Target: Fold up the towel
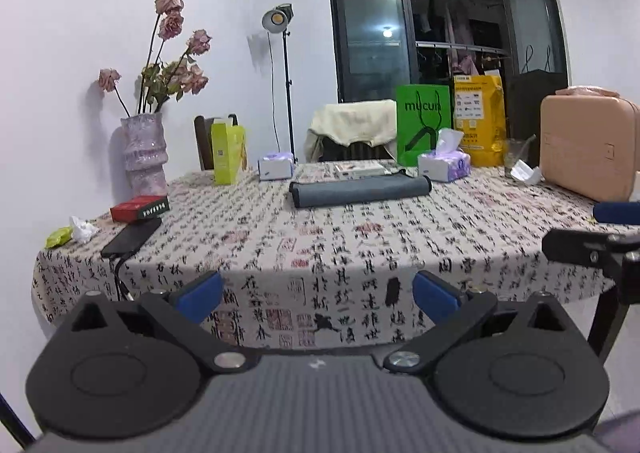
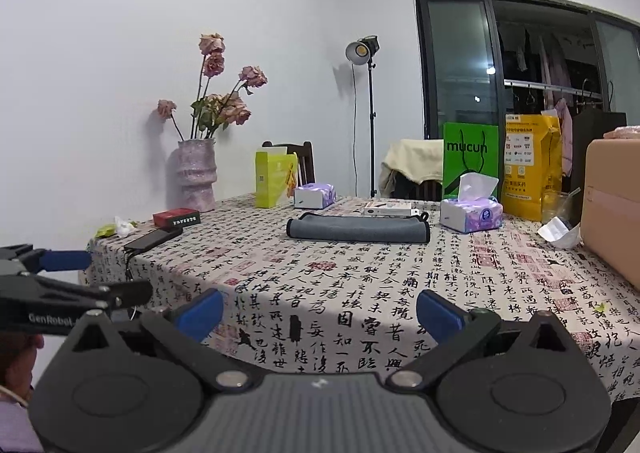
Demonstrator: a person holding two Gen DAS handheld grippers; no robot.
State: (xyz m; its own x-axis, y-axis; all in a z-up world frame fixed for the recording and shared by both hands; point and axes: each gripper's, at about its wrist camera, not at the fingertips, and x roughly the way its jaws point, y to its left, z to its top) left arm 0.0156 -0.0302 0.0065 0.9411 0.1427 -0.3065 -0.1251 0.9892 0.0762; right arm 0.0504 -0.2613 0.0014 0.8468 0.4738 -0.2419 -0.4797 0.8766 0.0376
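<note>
Left gripper [image 1: 318, 295], right gripper [image 2: 320, 313]: both spread, empty, hovering off near table edge. Grey towel [image 2: 359, 229] lies folded flat mid-table before tissue pack [image 2: 471, 214], well apart from both; probably approach staging.

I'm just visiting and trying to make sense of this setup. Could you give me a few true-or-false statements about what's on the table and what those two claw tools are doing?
1. The gray towel lies on the table, touched by neither gripper. True.
2. The left gripper is clamped shut on cloth. False: its jaws stand open, holding nothing.
3. The right gripper is open too. True.
4. The vase holds fresh yellow tulips. False: it holds wilted pink roses.
5. The open tissue pack sits to the right of the towel. True.
</note>
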